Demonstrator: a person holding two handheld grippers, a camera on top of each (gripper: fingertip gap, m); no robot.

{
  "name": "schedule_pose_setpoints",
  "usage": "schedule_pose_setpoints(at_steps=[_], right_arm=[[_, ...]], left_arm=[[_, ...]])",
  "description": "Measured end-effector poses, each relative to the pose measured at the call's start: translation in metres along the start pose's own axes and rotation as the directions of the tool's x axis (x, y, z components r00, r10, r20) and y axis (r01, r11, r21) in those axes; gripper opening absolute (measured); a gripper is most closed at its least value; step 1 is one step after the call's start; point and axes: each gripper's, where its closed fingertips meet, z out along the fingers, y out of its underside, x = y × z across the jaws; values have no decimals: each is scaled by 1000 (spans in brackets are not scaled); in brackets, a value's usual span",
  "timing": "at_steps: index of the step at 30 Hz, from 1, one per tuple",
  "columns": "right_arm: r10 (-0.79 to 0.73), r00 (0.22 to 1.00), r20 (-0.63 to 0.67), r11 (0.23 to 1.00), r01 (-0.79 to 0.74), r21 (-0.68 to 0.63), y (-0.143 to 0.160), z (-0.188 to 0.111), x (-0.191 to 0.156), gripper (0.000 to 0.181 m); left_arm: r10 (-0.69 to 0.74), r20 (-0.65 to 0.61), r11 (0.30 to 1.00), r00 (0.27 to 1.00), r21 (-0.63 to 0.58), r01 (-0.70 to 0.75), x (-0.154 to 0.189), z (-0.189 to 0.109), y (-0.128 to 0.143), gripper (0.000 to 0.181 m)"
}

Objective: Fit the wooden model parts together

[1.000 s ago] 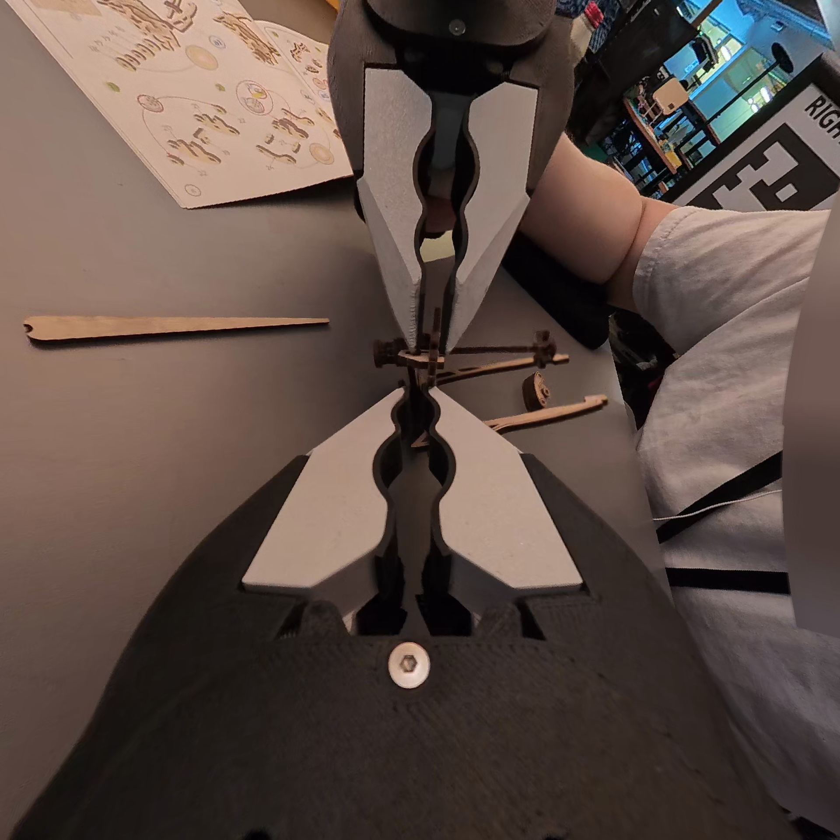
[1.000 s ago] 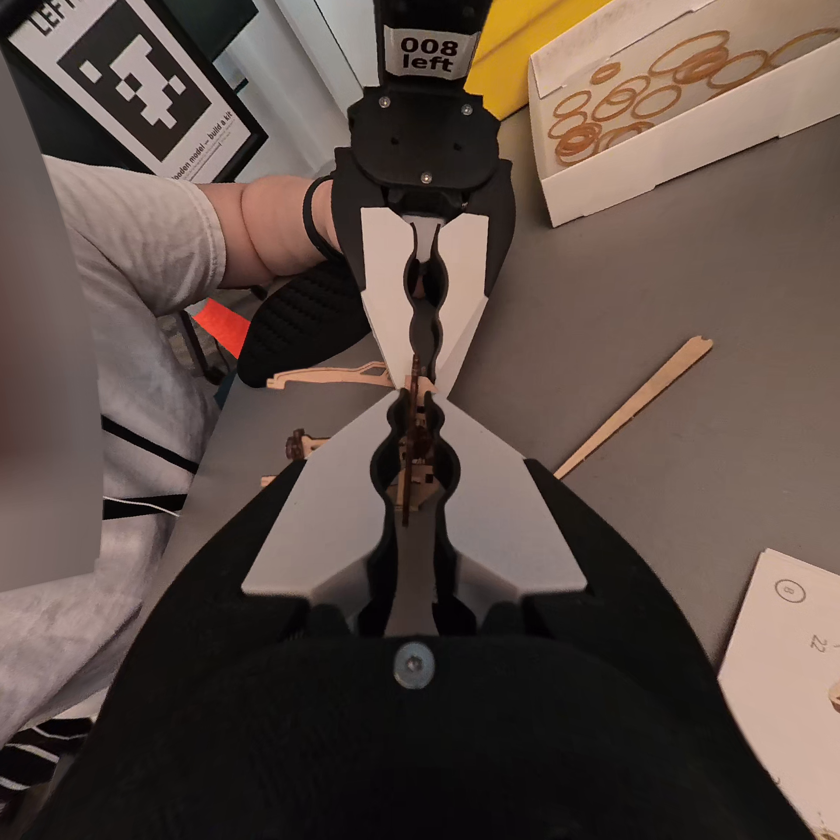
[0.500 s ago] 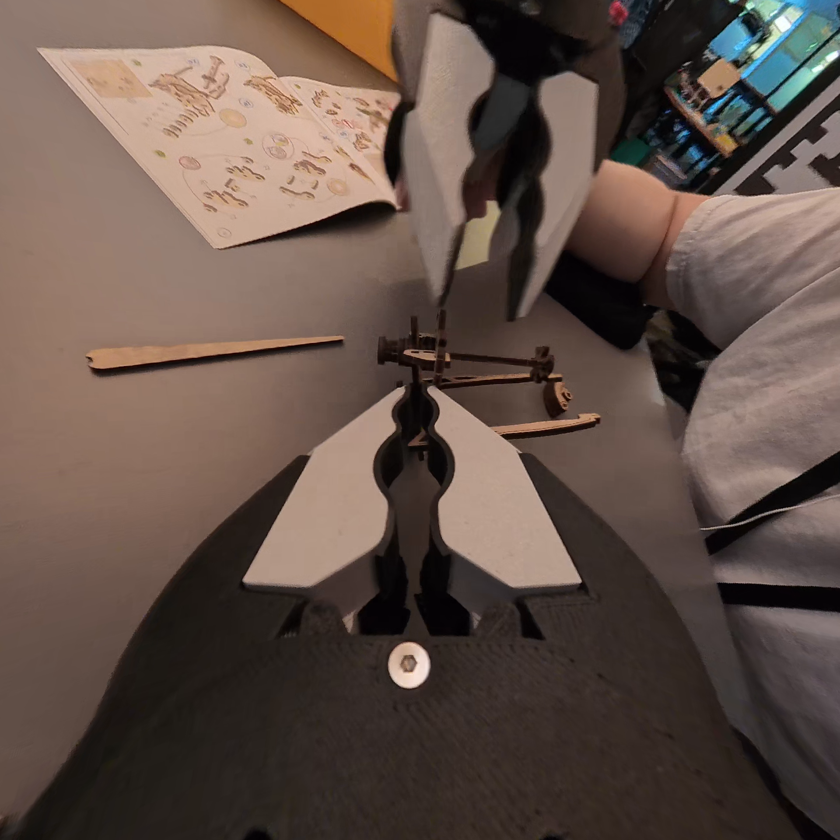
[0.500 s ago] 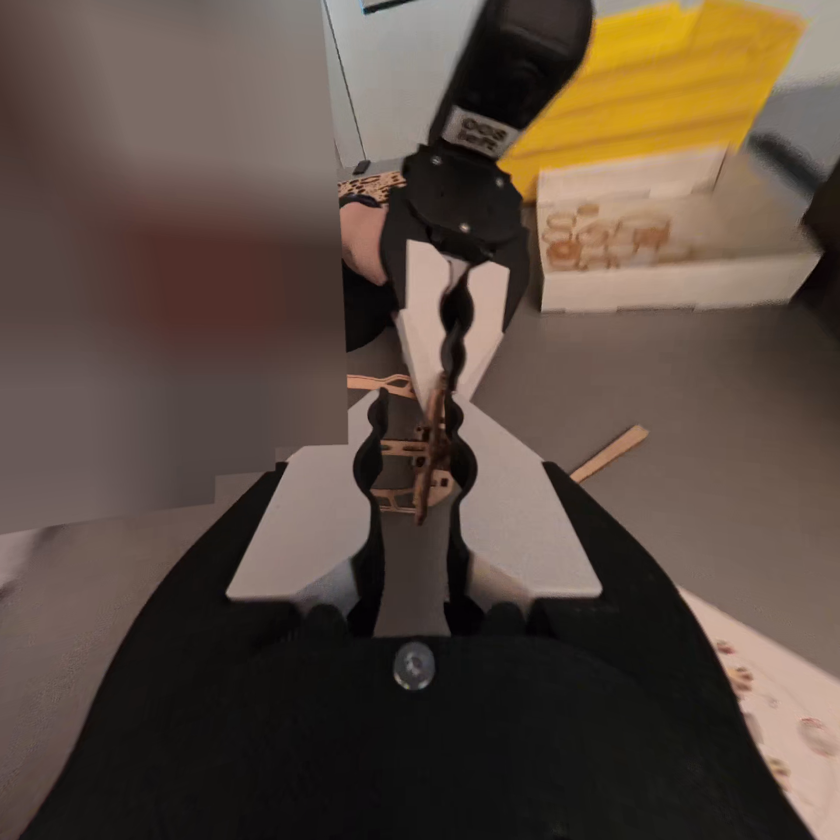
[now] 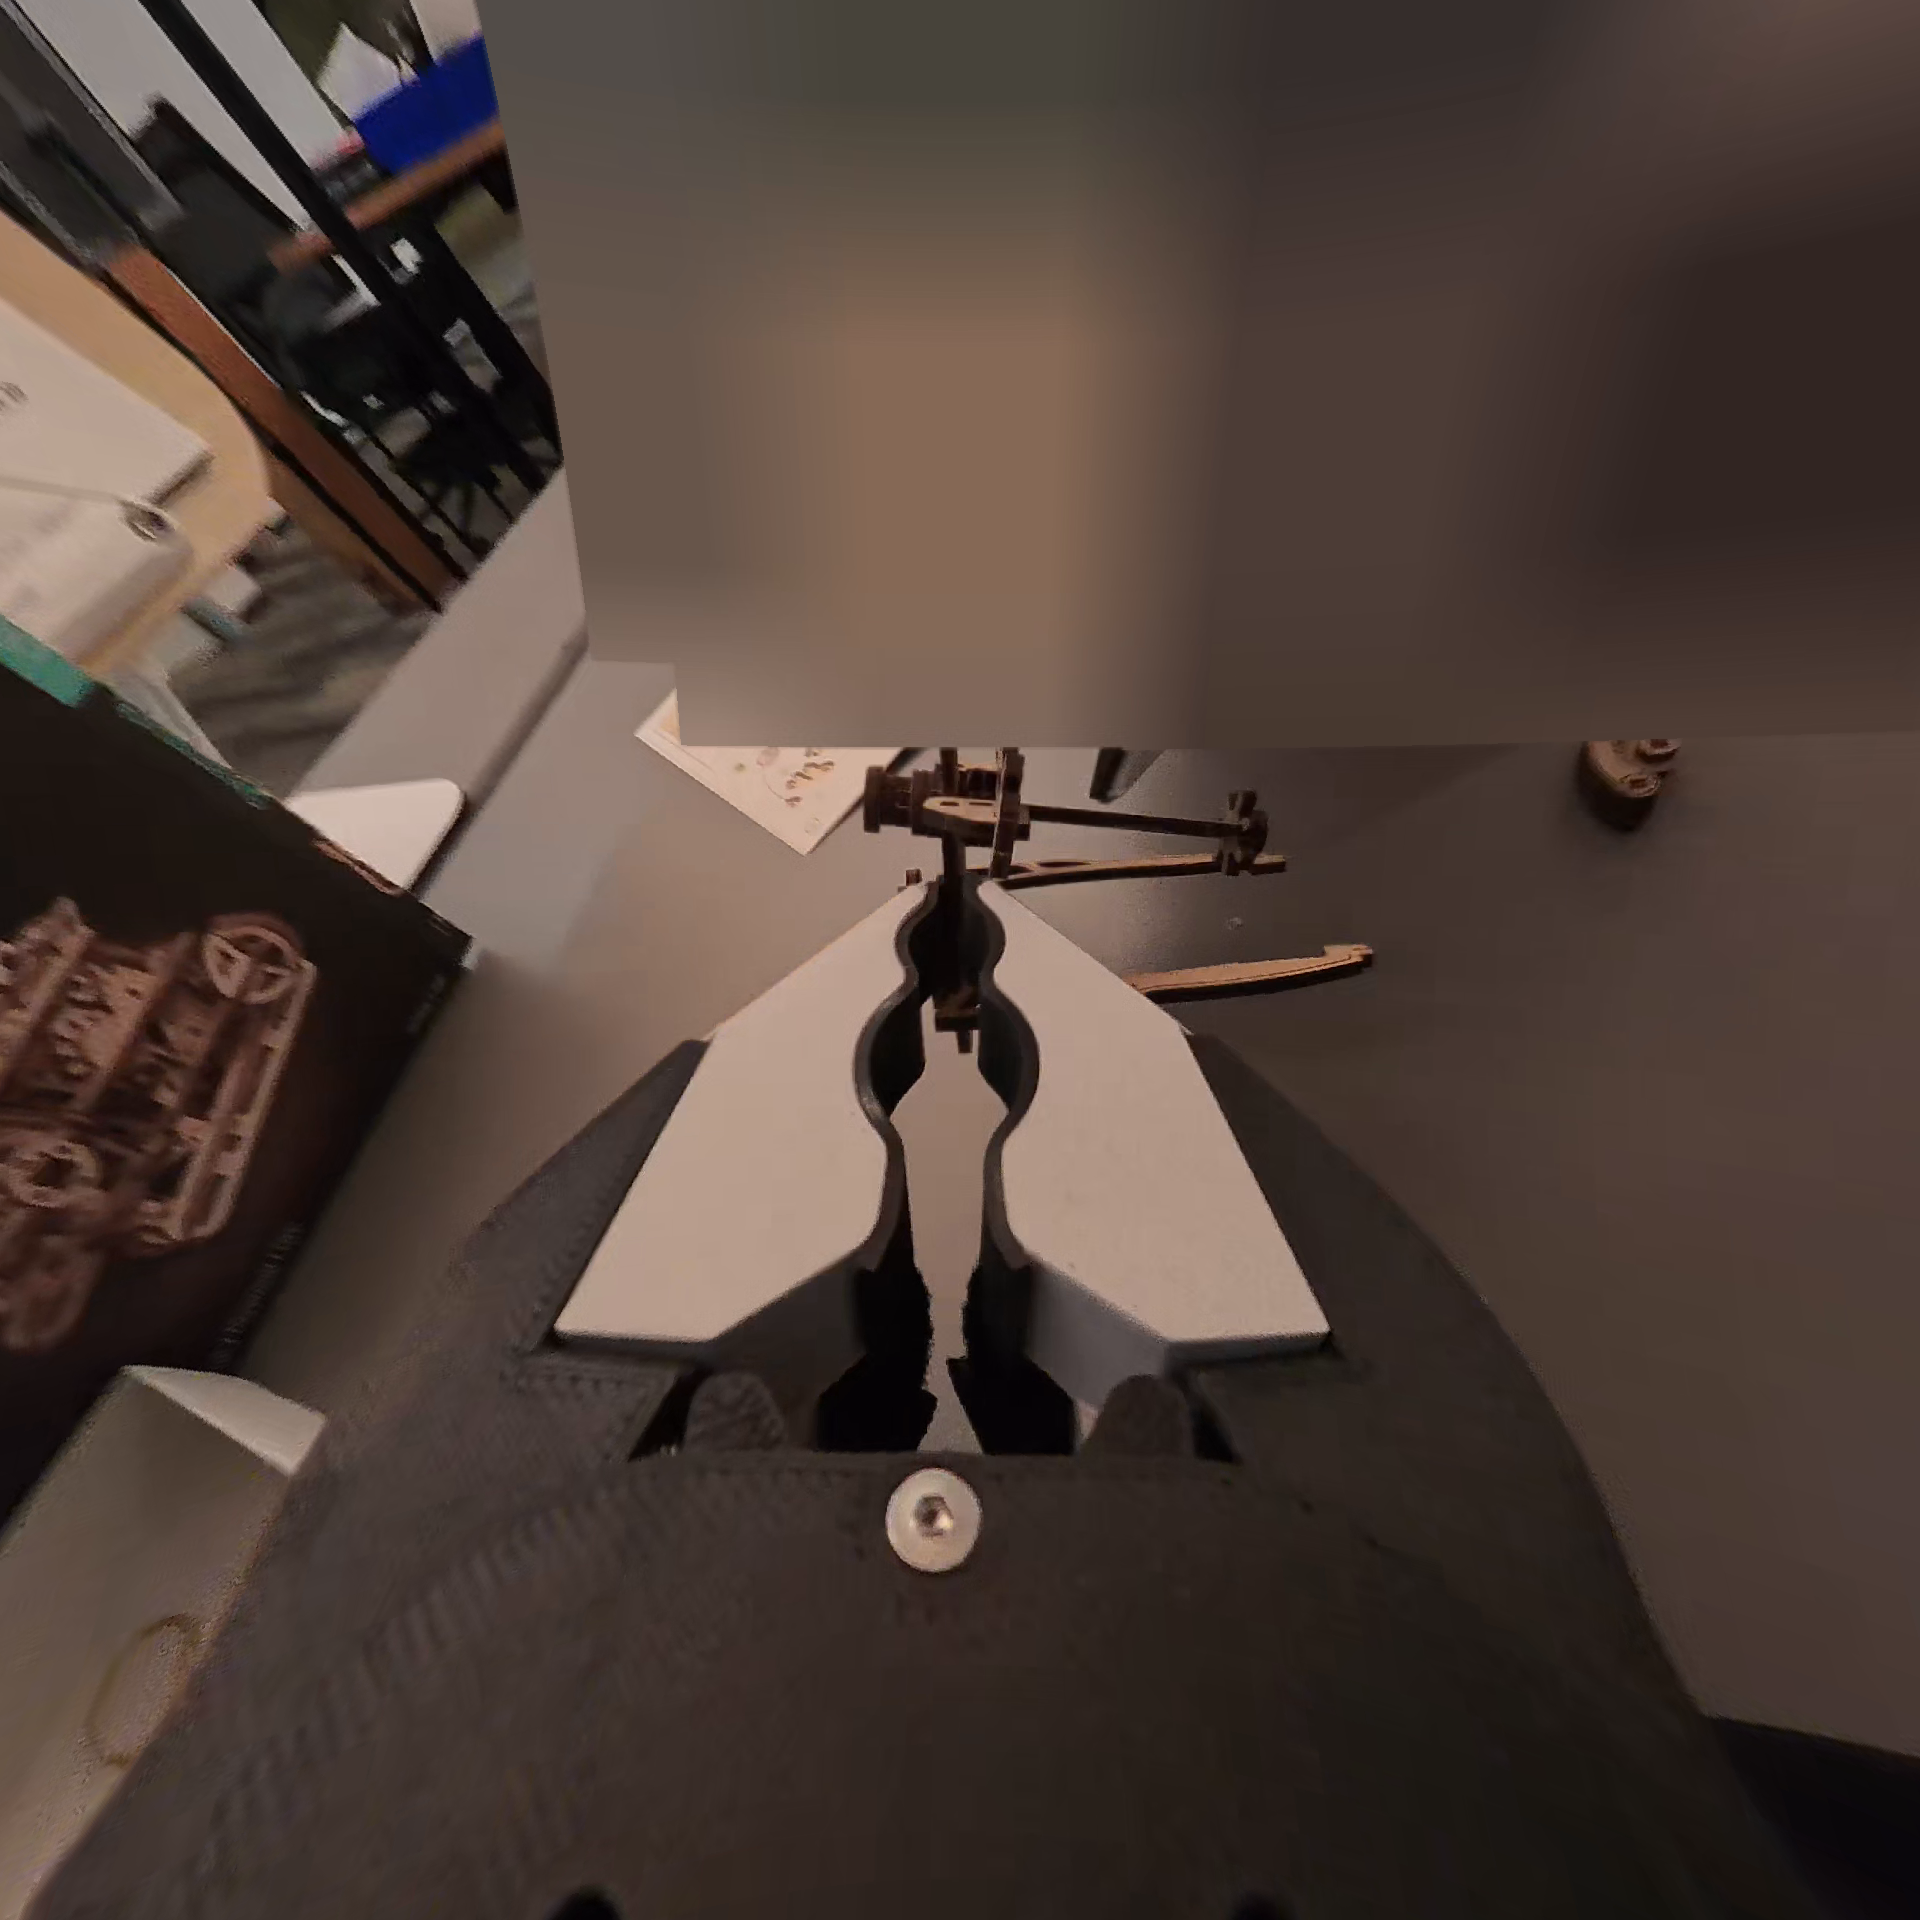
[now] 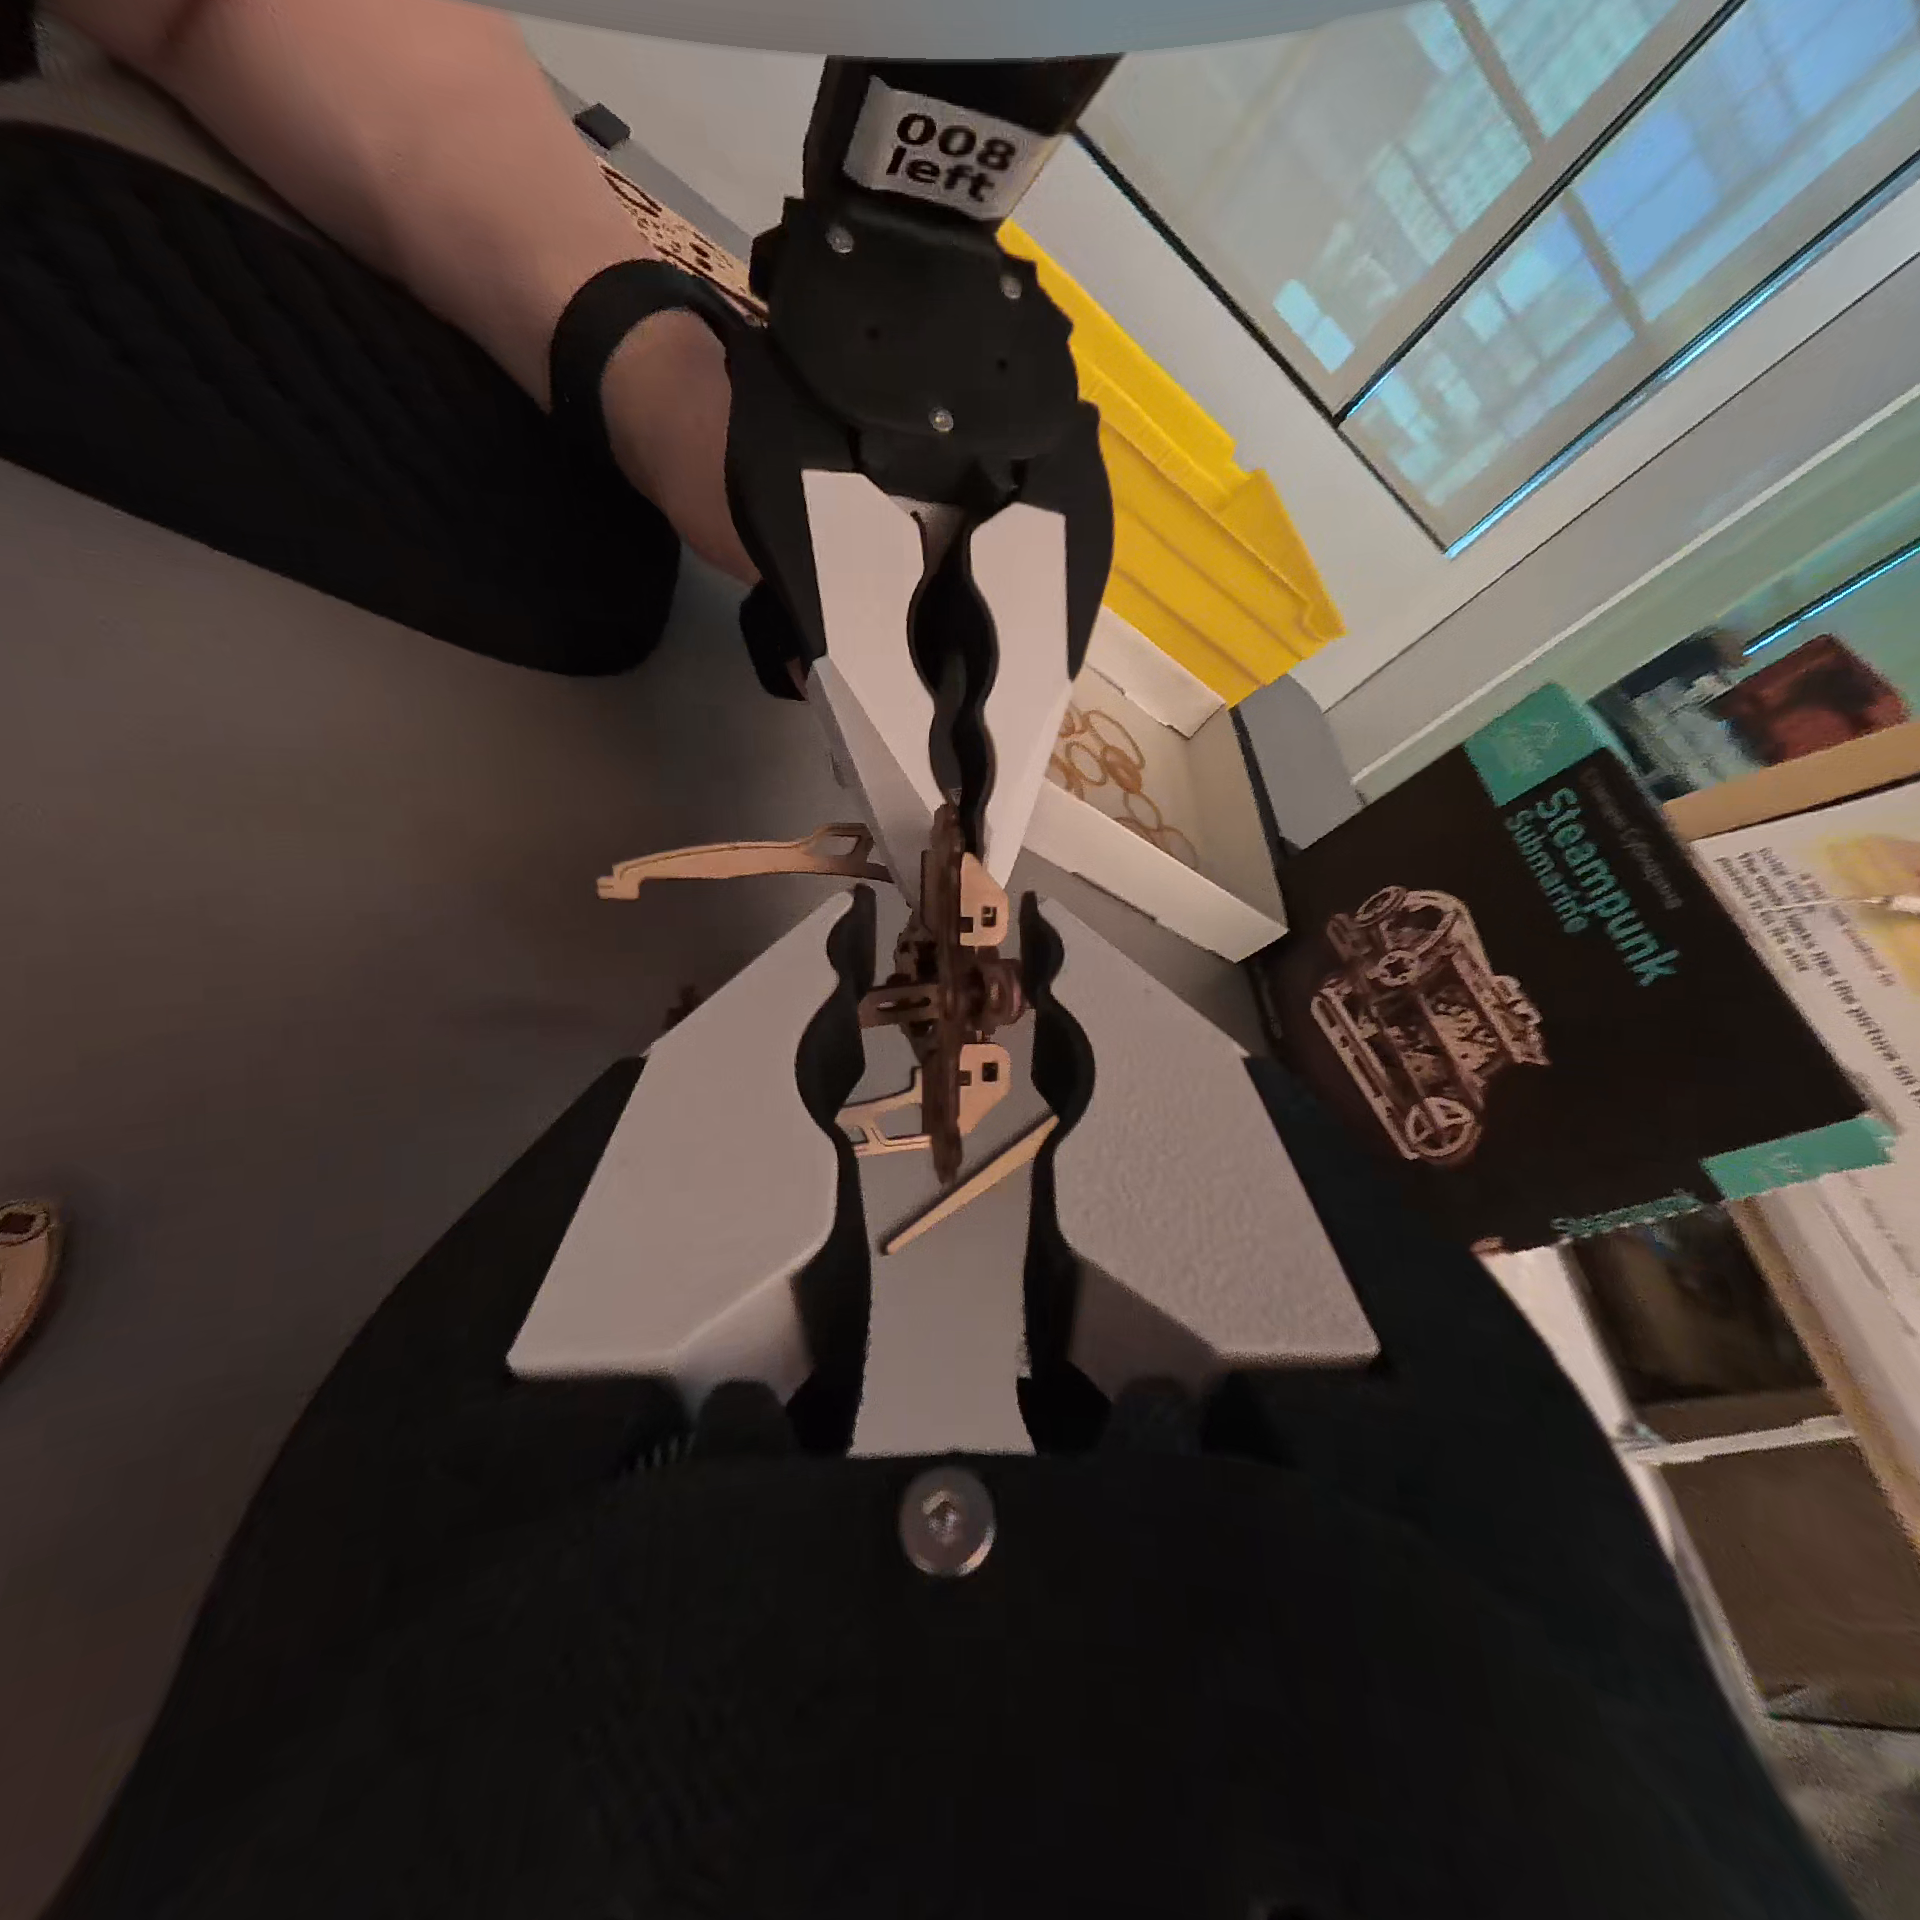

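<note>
Change: right gripper (image 6: 951, 914) now spread wide, where a second ago it was shut on the assembly (image 6: 945, 997) together with the left one; both views also swung round, so a dark box (image 6: 1538, 997) now fills the right of the right wrist view.
Meaning: grip of the right side given up, assembly now carried by the left side alone; probably one joint is pressed home and the right gripper is free for a next part, but this is a guess.
Left gripper (image 5: 951, 894): jaws narrow, pinched on a thin stem of the assembly at frame centre of the left wrist view; in the right wrist view seen coming down from the top, tips on the upper edge of the toothed disc.
Right jaws: wide apart, no contact visible; assembly hangs in the gap between them, a bit above frame centre, nearer to the right finger.
Assembly in left wrist view: crosswise just beyond the tips, thin rods running to the right, upper part cut by the blurred patch.
Loose parts: curved strip (image 5: 1247, 971) on the table (image 5: 1558, 1143), right of centre; small rounded piece (image 5: 1621, 784) at upper right.
Other: white tray with rings (image 6: 1132, 790) behind the left gripper, yellow bin (image 6: 1195, 520) above it.
</note>
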Motion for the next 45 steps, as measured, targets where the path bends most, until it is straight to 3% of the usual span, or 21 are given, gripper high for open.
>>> schedule_pose_setpoints(at_steps=[5,13,18,22,26,34,45], right_arm=[[-140,987,-75,990,139,-17,-6,0,-2,26],[-239,970,-49,966,233,-113,8,8,-13,26],[-167,985,-35,984,164,-69,3,4,-11,27],[-214,977,-9,966,211,-151,17,14,-16,31],[-201,979,-30,972,195,-131,12,7,-11,30],[22,1000,-5,999,-22,-47,5,1,-1,27],[84,996,31,995,-83,-50,10,7,-7,19]], left_arm=[[163,87,986,983,-35,-160,-1,-1,2,0],[204,101,976,974,-93,-195,-2,2,10,0],[229,114,970,967,-110,-217,-2,2,11,0],[235,119,968,965,-122,-221,-2,3,11,0],[213,111,974,971,-105,-201,-2,2,10,0],[173,104,983,979,-79,-165,-3,1,9,0],[143,65,987,988,-78,-138,3,4,10,0]])
